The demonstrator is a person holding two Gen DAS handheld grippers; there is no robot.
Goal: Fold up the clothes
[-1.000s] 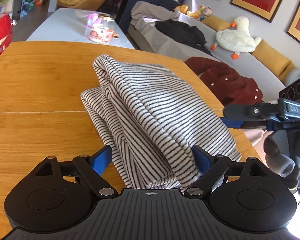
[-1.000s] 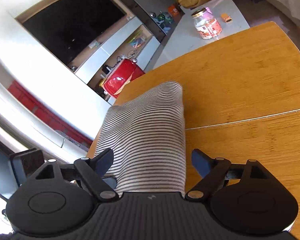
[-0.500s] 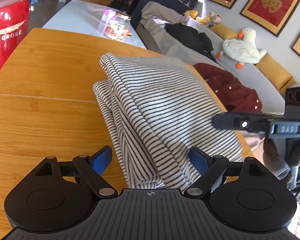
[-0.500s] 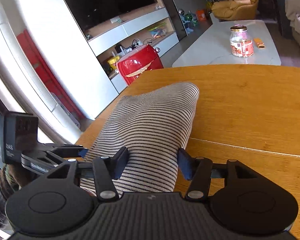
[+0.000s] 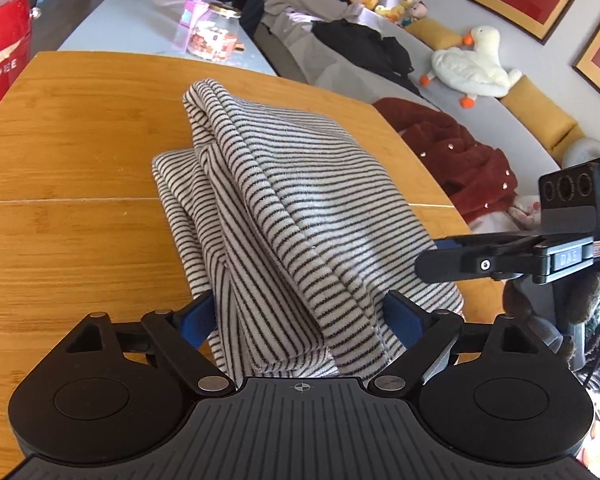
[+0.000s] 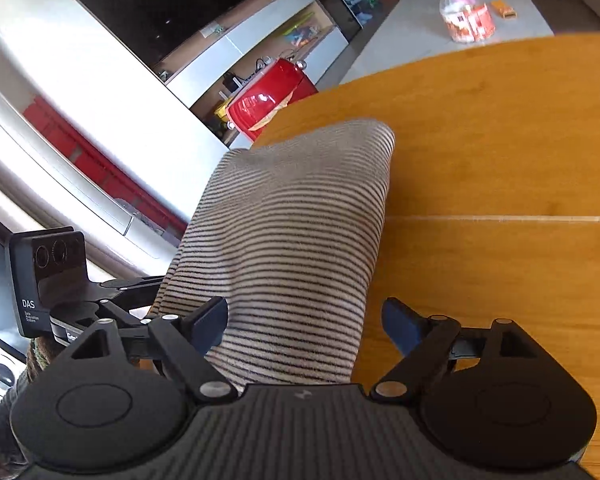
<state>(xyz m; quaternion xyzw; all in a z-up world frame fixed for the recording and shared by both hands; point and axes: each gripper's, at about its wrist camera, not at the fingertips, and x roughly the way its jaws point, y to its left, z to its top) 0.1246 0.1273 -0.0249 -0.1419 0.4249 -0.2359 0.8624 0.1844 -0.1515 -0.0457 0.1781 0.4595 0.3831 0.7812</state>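
A striped garment (image 5: 284,216) lies folded into a thick bundle on the wooden desk (image 5: 68,152), its near end running between the wide-set fingers of the left claw (image 5: 300,316), whose blue pads stand clear of the cloth on both sides. From the left wrist view the right claw (image 5: 432,258) reaches in from three o'clock toward the bundle's edge. In its own view, the right claw (image 6: 304,320) straddles the same garment (image 6: 292,248), its jaws opening, with cloth between them but not pinched.

The step in hand appears to be settling and squaring the finished fold. To do it well, both claws should draw back without snagging the loose layers piled at eleven o'clock, where the upper fold rides askew over the lower one. A light press along that ridge, or a re-pinch at both near corners together, would likely even the edges. The bundle also sits close to the desk's three o'clock rim, so any push is best aimed toward nine o'clock.
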